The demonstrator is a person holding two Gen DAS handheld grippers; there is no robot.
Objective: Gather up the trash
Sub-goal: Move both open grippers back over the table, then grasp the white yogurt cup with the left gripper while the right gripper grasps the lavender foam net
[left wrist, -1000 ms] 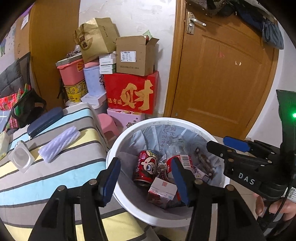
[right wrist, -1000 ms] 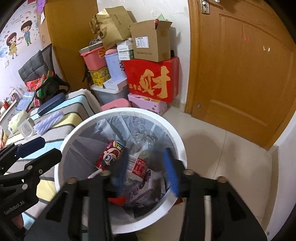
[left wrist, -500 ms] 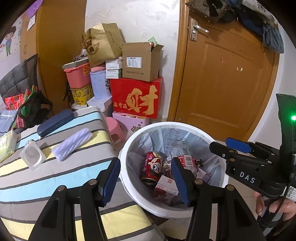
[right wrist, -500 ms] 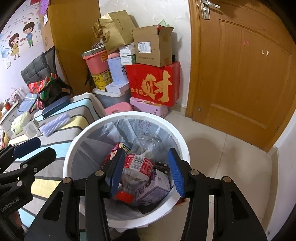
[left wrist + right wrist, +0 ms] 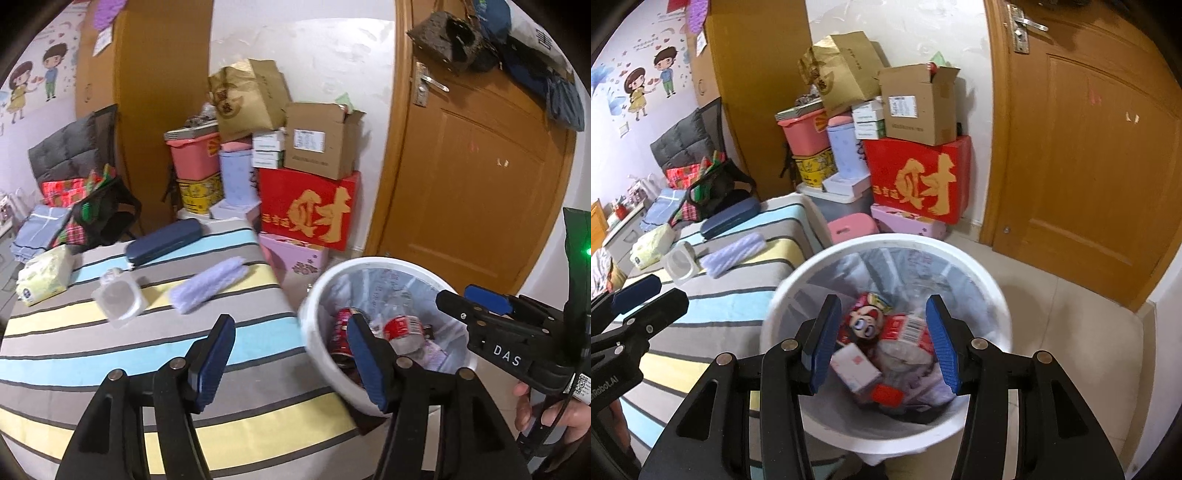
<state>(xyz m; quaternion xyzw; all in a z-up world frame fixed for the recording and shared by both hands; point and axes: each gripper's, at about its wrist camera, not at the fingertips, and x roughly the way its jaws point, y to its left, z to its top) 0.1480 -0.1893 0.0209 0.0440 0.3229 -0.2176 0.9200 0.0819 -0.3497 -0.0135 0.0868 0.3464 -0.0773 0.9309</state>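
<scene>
One white trash bin (image 5: 975, 275) stands on the tiled floor, against the corner of one bed with a striped cover (image 5: 110, 354). Inside its thin plastic liner lie several pieces of trash: one red drink can with a cartoon face (image 5: 866, 321), one clear plastic bottle with a red label (image 5: 908, 332), one small white and pink carton (image 5: 855, 367), and some crumpled wrappers that are too jumbled to count.

Two pairs of tongs are in view. The left tongs (image 5: 291, 363) hang over the bed's edge beside the bin, jaws apart with nothing between them; they have just been opening further. The right tongs (image 5: 882, 345) hover above the bin's mouth, also apart and gripping nothing, the trash showing well below the two blue pads. A person's hand (image 5: 554, 421) grips the handle of the right tongs.

On the bed lie four loose things: one clear plastic cup (image 5: 120, 302) on its side, one lilac ribbed roll (image 5: 210, 284), one dark blue case (image 5: 162, 242) and one pale green pack of tissues (image 5: 46, 275).

Against the wall stands a stack of boxes: one large red box with gold lettering (image 5: 919, 179), one open brown cardboard box (image 5: 918, 105) on top of it, one pink plastic tub (image 5: 803, 131) and one brown paper bag (image 5: 842, 70). One wooden door (image 5: 1082, 147) stands closed to the right.
</scene>
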